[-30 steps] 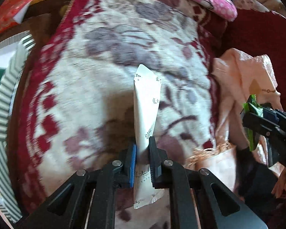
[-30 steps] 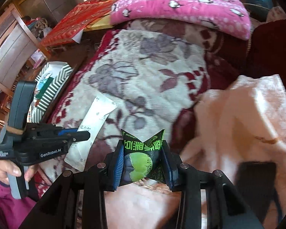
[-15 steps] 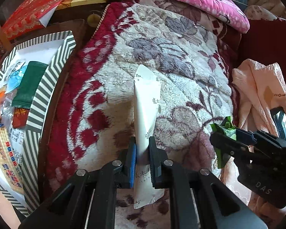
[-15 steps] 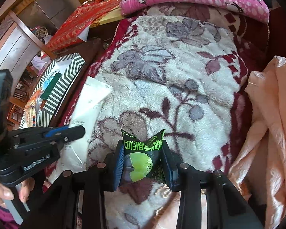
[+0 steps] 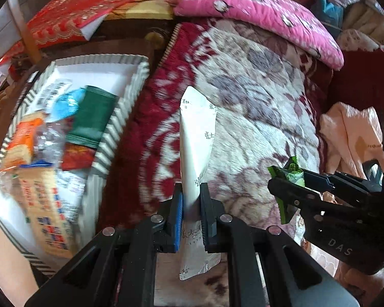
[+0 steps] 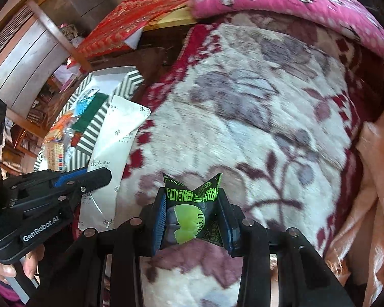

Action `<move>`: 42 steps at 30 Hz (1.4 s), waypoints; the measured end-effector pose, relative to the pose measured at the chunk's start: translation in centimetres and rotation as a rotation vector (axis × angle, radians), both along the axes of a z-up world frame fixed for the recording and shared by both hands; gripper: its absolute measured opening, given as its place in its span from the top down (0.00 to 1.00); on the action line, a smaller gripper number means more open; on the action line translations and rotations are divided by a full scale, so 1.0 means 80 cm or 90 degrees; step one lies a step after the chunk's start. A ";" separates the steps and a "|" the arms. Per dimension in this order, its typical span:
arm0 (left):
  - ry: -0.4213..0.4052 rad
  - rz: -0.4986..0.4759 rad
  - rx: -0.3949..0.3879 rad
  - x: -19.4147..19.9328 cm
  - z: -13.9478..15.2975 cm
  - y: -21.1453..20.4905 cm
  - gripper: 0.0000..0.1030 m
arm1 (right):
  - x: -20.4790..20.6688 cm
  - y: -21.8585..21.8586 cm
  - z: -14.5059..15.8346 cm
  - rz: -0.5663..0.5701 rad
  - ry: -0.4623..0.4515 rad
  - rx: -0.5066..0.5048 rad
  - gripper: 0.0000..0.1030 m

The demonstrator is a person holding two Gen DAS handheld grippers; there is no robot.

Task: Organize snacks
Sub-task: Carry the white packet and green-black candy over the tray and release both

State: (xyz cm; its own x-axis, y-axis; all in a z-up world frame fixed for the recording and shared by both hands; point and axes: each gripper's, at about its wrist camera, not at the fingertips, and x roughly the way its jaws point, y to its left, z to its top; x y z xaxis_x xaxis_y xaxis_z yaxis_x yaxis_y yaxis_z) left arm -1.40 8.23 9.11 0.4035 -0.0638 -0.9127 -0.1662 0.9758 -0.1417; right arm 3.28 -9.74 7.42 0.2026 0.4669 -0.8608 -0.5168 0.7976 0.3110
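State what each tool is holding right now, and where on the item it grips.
The left tool pinches the white sachet low on its length, near the bottom end. The right tool clamps the green snack packet by its two sides.

Motion blur smears the packets [image 5: 46,138] in the striped tray [image 5: 110,133]; labels unreadable. My left claw [image 5: 191,199] hides the white pouch's [image 5: 197,133] middle.

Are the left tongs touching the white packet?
Touching. The left wrist view shows the left tongs clamped on both sides of the white packet, with no gap.
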 end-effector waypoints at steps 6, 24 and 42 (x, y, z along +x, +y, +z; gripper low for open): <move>-0.018 0.044 0.003 -0.010 0.019 0.049 0.89 | 0.000 0.054 0.013 0.050 -0.012 -0.002 0.61; -0.038 0.169 -0.002 -0.049 0.045 0.199 0.89 | -0.004 0.229 0.041 0.191 -0.037 -0.011 0.60; -0.009 0.223 -0.014 -0.059 0.011 0.254 0.88 | 0.000 0.332 0.008 0.216 -0.025 -0.025 0.59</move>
